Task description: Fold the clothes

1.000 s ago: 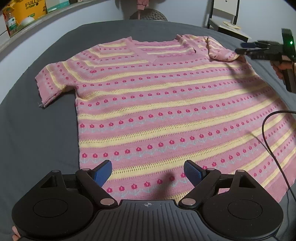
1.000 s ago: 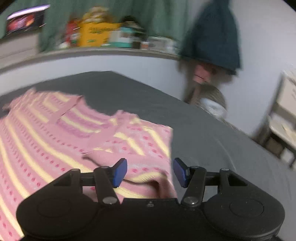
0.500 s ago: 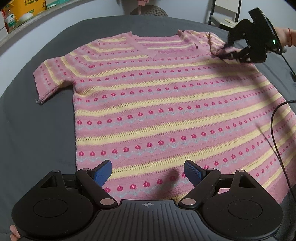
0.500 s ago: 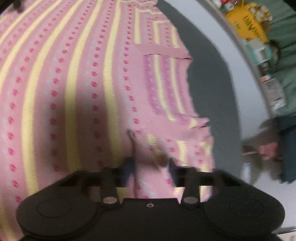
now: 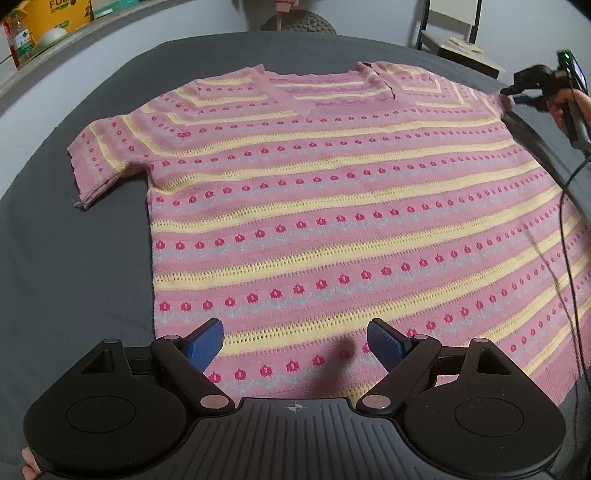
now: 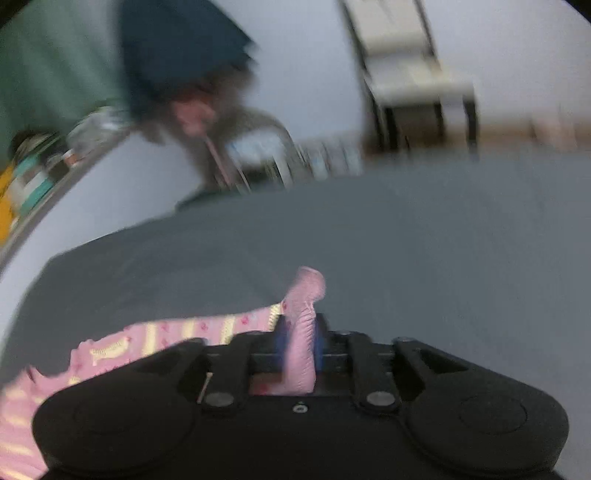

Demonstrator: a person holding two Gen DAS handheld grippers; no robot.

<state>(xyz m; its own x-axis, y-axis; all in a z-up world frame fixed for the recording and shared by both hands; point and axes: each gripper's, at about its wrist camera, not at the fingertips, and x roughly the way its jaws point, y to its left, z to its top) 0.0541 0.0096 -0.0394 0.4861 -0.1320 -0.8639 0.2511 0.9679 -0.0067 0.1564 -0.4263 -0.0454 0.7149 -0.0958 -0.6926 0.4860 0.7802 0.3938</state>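
Observation:
A pink knit sweater [image 5: 332,206] with yellow stripes and red flowers lies spread flat, front up, on the dark grey bed [image 5: 74,258]. My left gripper [image 5: 295,334] hovers open over the hem with nothing between its blue pads. At the far right, my right gripper [image 5: 515,98] holds the tip of the right sleeve, stretched out to the side. In the blurred right wrist view the pink sleeve edge [image 6: 303,295] stands pinched between the pads of the right gripper [image 6: 300,334], whose jaws are opening slightly. The left sleeve [image 5: 99,158] lies flat.
A black cable [image 5: 565,229] trails over the sweater's right side. A person's hand [image 5: 565,103] holds the right gripper. A chair [image 5: 454,40] stands beyond the bed's far right, and a shelf with boxes [image 5: 55,18] runs along the wall at the far left.
The right sleeve, folded onto the shoulder before, is now pulled out flat to the right. My right gripper shut on it and swung outward. The left gripper stayed still.

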